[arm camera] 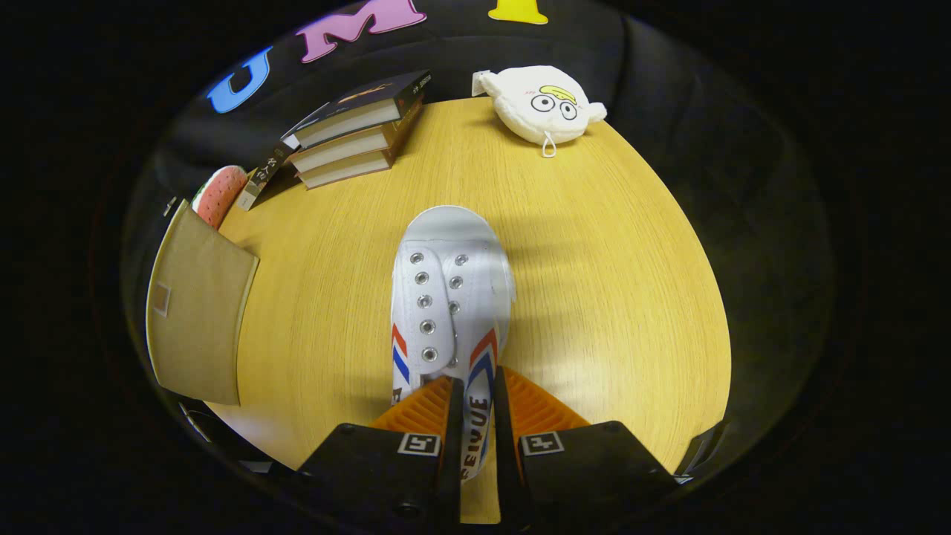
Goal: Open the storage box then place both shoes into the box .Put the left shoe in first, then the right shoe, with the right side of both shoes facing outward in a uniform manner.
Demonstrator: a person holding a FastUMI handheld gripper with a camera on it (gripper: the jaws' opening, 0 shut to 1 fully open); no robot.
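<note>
A white canvas shoe [449, 297] with red and blue stripes and metal eyelets hangs over the wooden table [609, 297], toe pointing away from me. My gripper [472, 416] is shut on the shoe's side wall near the heel, one finger on each face of it. The tan storage box [197, 319] stands at the table's left edge, left of the shoe; I see its flat cloth face, and cannot tell whether it is open.
A stack of three books [353, 134] lies at the far left of the table, with a slim book leaning beside it. A white plush toy [542, 104] sits at the far edge. A pink strawberry-patterned item [219, 193] pokes up behind the box.
</note>
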